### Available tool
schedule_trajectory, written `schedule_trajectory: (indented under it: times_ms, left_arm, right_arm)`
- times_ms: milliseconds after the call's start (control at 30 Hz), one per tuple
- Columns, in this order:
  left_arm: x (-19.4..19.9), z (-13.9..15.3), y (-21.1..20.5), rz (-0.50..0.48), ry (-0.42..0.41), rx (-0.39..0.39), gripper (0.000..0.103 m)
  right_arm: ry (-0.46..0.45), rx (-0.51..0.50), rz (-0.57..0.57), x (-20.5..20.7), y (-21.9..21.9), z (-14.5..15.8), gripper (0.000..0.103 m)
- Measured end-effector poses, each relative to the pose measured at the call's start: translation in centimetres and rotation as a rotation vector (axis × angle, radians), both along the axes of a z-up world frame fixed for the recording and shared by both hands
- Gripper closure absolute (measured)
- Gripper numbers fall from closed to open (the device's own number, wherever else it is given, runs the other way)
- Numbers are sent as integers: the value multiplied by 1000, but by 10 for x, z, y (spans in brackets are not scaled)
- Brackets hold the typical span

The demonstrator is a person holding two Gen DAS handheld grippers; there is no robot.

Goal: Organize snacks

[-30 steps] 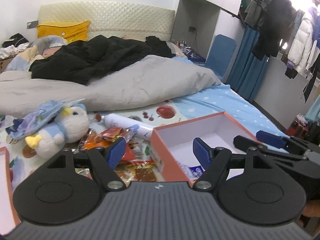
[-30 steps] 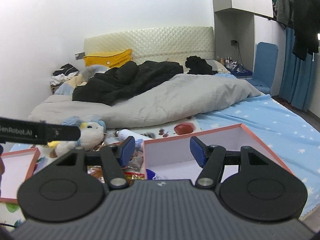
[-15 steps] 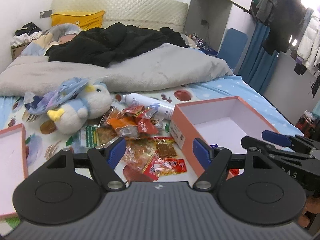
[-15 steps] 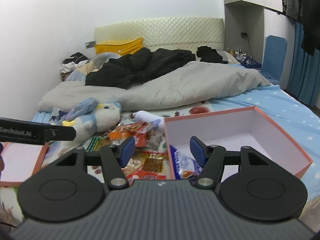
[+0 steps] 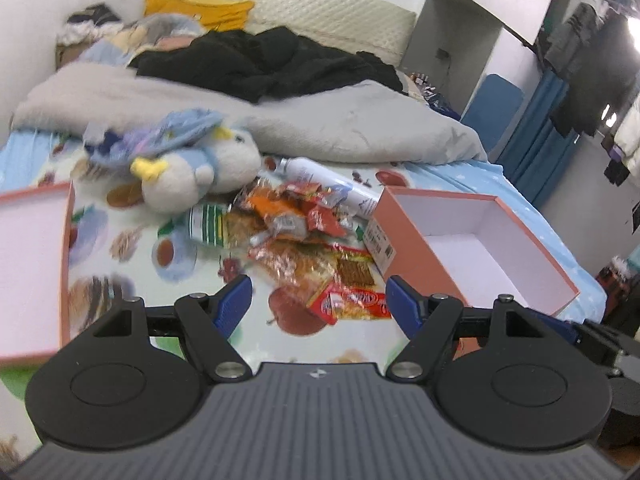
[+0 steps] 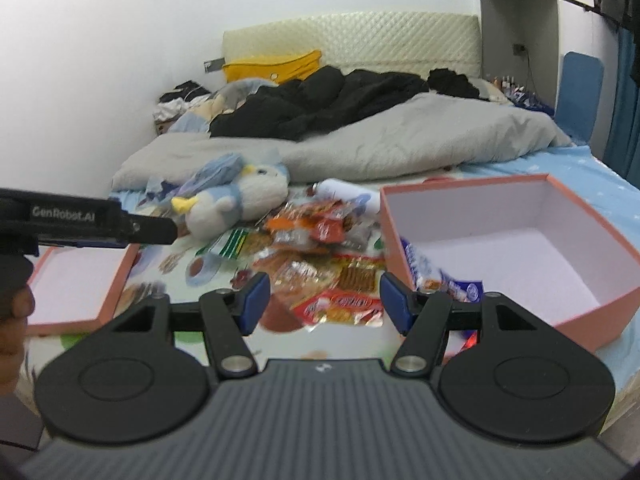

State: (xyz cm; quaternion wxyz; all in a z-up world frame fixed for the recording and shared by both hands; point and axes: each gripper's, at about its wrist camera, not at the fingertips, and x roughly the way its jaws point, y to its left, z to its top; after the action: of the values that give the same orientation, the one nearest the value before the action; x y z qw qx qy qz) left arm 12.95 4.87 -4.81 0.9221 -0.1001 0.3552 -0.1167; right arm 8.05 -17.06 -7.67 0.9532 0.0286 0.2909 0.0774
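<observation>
Left view: left gripper (image 5: pixel 319 300) hangs over the bed (image 5: pixel 120 248), fingers wide and empty, snacks (image 5: pixel 308 240) heaped just beyond, box (image 5: pixel 472 248) to the right. Right view: right gripper (image 6: pixel 324 295) spread wide, empty; snacks (image 6: pixel 320 248) left of the box (image 6: pixel 516 240), which holds what looks like a blue packet (image 6: pixel 444 280).

A loose heap of snack packets (image 5: pixel 304 240) in orange, red and clear wrappers lies on the bed just left of an open pink box (image 5: pixel 416 248); the box stands upright, white inside; one blue-and-white packet (image 6: pixel 432 276) leans against its near inner wall.
</observation>
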Motion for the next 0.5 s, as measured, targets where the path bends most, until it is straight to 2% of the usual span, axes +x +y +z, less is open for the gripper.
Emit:
schedule_trajectory:
  times_ms: [233,500]
  left_arm:
    - [2,-30,16,23,34,-23,25]
    - [35,-72,28,42,89,-65,25]
  right_arm:
    - [52,-19,10,2,13,-21,40]
    - [91,-58,38,26,32,-52,40]
